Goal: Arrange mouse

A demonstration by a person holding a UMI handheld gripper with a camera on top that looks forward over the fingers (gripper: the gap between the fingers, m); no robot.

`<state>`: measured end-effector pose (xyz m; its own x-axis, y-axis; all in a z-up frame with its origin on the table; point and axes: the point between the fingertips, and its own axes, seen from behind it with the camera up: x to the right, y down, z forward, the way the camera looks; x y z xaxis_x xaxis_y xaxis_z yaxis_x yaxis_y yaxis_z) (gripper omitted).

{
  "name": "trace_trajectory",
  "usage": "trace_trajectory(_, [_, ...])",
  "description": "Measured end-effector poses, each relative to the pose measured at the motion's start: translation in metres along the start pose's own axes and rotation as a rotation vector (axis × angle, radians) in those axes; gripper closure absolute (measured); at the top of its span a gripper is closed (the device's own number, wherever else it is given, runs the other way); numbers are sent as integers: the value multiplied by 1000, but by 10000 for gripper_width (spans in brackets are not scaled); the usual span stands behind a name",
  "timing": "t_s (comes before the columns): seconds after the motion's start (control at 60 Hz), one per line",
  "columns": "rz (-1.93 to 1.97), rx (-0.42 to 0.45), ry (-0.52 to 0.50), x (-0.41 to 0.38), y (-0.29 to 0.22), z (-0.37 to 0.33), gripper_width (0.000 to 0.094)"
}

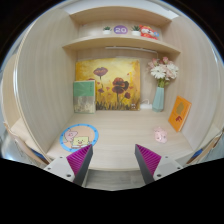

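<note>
A small pink object [160, 135], possibly the mouse, lies on the pale wooden desk [120, 132] ahead of my right finger. A round mouse mat [79, 136] with a cartoon figure and a blue rim lies on the desk just beyond my left finger. My gripper [112, 160] is open and empty, held back over the desk's near part, with its magenta pads [80, 160] well apart. Nothing stands between the fingers.
A flower painting [108, 85] leans on the back wall, with a green book [84, 96] to its left. A blue vase of flowers [160, 92] and an orange card [179, 112] stand at the right. Shelves [120, 43] above hold small items.
</note>
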<state>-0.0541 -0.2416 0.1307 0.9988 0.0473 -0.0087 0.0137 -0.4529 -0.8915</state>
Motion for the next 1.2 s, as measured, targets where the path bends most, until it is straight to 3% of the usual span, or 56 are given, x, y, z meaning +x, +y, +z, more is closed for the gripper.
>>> trace_trajectory(0.2, [0,-79,31,33,35,10,72])
trace_trajectory(0.567, [68,-239,227,188,95,59,73])
trace_trajectory(0.983, [83,-260,166,248,58,195,82])
trace_trajectory(1.067, [91,-251,140,248,49,214,125])
trace_trajectory(1.2, [78,-253,116,248,42,230,334])
